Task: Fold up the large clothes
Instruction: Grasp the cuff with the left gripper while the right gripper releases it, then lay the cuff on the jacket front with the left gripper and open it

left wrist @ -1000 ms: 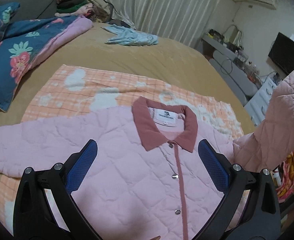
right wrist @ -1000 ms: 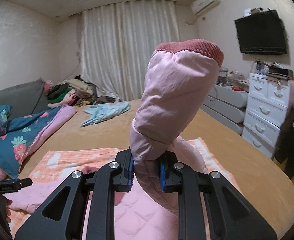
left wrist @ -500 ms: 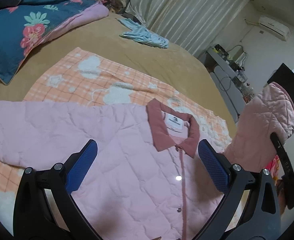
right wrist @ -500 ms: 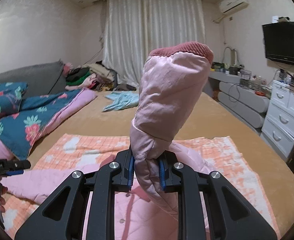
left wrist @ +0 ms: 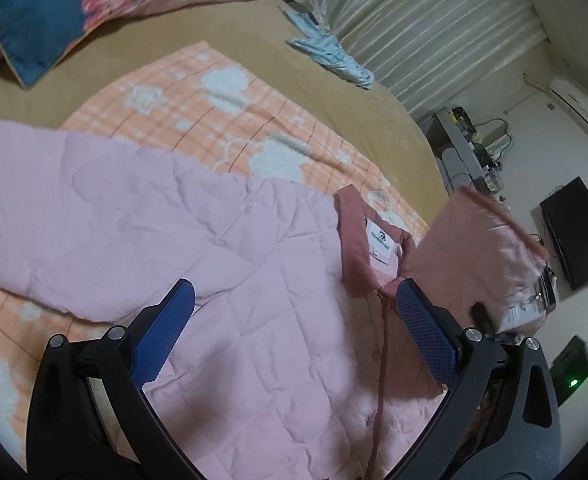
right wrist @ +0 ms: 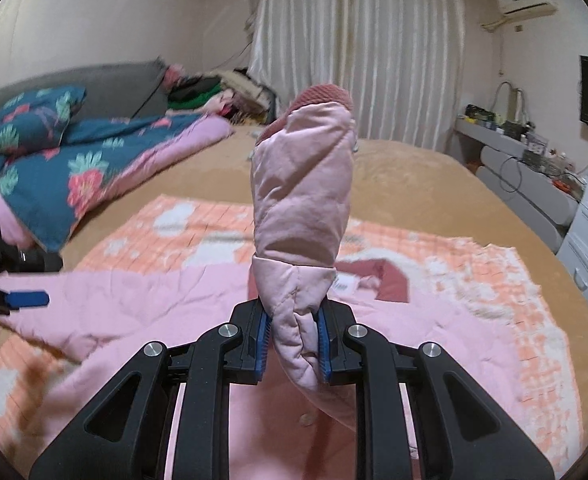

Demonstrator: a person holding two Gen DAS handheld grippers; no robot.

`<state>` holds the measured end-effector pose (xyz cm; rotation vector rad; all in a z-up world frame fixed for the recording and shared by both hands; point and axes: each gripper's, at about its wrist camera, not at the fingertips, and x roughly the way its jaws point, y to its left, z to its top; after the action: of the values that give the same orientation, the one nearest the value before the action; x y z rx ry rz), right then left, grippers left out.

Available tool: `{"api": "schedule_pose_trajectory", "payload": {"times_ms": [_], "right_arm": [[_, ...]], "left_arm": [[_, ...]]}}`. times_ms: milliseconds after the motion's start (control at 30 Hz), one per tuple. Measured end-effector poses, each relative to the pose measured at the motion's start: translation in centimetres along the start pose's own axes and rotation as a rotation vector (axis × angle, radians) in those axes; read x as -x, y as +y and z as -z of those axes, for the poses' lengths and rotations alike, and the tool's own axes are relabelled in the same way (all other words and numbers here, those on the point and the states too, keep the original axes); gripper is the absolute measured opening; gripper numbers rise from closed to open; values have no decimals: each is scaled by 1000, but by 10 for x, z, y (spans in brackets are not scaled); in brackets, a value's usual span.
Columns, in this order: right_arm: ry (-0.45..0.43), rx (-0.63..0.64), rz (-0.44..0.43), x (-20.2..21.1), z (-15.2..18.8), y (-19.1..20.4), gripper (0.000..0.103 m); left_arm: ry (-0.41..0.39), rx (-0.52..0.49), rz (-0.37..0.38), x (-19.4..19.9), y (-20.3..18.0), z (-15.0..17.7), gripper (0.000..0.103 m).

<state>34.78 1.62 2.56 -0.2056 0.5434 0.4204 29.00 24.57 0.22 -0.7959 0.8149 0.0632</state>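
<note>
**Folding the right sleeve across the jacket front**

Lying face-up on an orange checked blanket [right wrist: 474, 264] over the tan bed [right wrist: 414, 184], the pink quilted jacket [left wrist: 253, 280] is showing its dusty-red collar [left wrist: 352, 240], white neck label and snap placket. One sleeve [right wrist: 302, 200] is standing up out of the right gripper [right wrist: 292, 344], whose blue pads are pinching it below the ribbed red cuff [right wrist: 326, 98]. The other sleeve [left wrist: 73, 184] is lying spread flat toward the blanket's edge.

The left gripper [left wrist: 294, 320] is hovering over the chest panel with its fingers wide apart and nothing between them; whether it is touching the fabric cannot be told.

Judgement on the step: the right hand is laying the pinched sleeve inward over the body.

Notes for doing it well:
- Carrying the cuff low, so the padded sleeve is rolling over at the shoulder seam rather than flopping.
- Aiming the cuff across the placket, below the collar, keeping the sleeve straight; it is looking twisted just above the pads, so untwisting before laying.
- Using the free left gripper as a weight on the chest near the shoulder, so the body is not dragging or bunching.
- Letting go only once the sleeve is resting flat.

Risk: quilted fill is springy, so the fold may be lifting back up.
</note>
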Motion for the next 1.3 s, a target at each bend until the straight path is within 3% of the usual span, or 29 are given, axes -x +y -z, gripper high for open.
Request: {"api": "schedule_pose_trajectory", "payload": {"times_ms": [267,367,467,500,633,767,867,1000,1067,1100,1300], "right_arm": [[116,42,-59,-39,42,37,27],[153,72,-91,-46,56,53,37],[209,114,-134,-54,70,70,50],[231,136,-146,-56,75,76,57],[279,172,-230,-48,88,85,84],[274,155,-270,-20,92,69,88],[274,118,-229,-4,98,40,89],[271,-3,-139,11,103,-13,89],[258,-78,-90,19,104,-43,89],[245,-122,-66,24,105,-59,89],[218,-288,61,38,111,-130,89]], "left_arm": [[51,46,58,-24,11,7,95],[74,41,78,-34,9,12,95],[118,49,153,-49,8,21,95],[134,47,155,-56,7,24,94],[182,29,149,-75,4,39,93],[224,-20,88,-94,-2,54,89],[210,-73,44,-98,-10,61,88],[209,-106,36,-107,-21,66,42],[196,-154,21,-107,-31,69,33],[184,-185,17,-106,-39,70,21],[64,-253,16,-73,-50,57,15]]}}
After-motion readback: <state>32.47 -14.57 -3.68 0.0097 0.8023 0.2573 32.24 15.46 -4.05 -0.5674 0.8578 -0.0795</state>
